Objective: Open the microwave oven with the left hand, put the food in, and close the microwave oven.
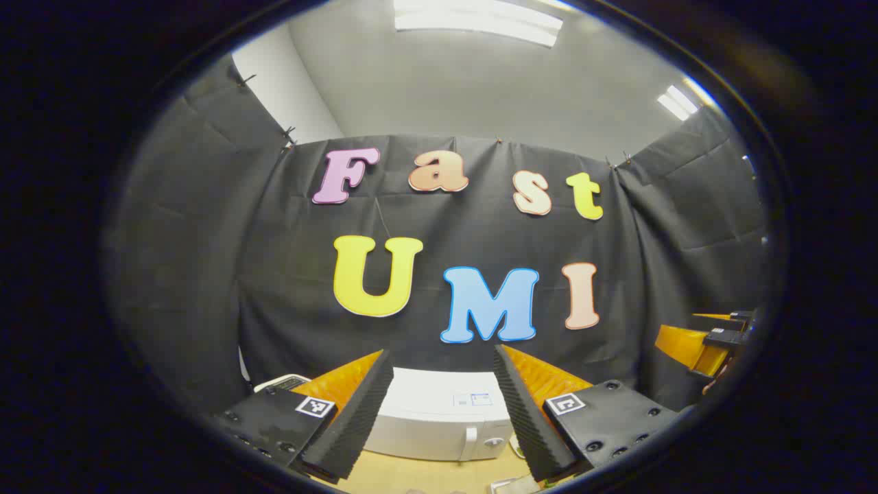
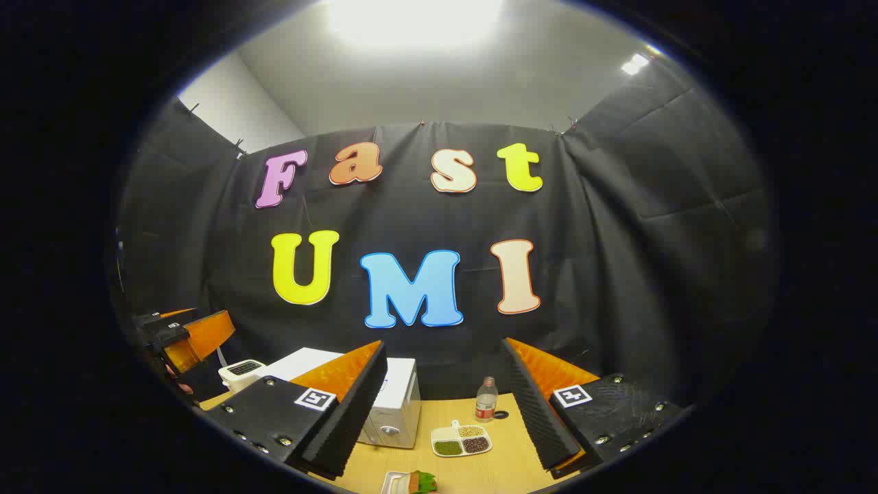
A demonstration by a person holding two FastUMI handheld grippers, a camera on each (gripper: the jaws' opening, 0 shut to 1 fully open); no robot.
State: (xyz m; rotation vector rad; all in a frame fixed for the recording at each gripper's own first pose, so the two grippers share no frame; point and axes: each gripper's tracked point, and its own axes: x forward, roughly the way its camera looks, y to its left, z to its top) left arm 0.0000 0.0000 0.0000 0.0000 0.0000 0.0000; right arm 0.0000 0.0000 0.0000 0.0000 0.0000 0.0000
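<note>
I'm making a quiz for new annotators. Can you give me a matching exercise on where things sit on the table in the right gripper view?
Things:
1. microwave oven
2. bottle
3. divided dish
4. food

Places:
a. at the bottom edge, nearest the camera
b. on the left, its door shut
c. standing towards the back, by the cloth wall
d. mid-table, holding three kinds of small dry grains or beans

Pairs: 1-b, 2-c, 3-d, 4-a

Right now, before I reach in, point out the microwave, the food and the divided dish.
microwave (image 1: 439,429): left gripper view, on its white door.
food (image 2: 418,482): right gripper view, on the sandwich with green leaf.
divided dish (image 2: 461,440): right gripper view, on its middle, where the compartments meet.
</note>
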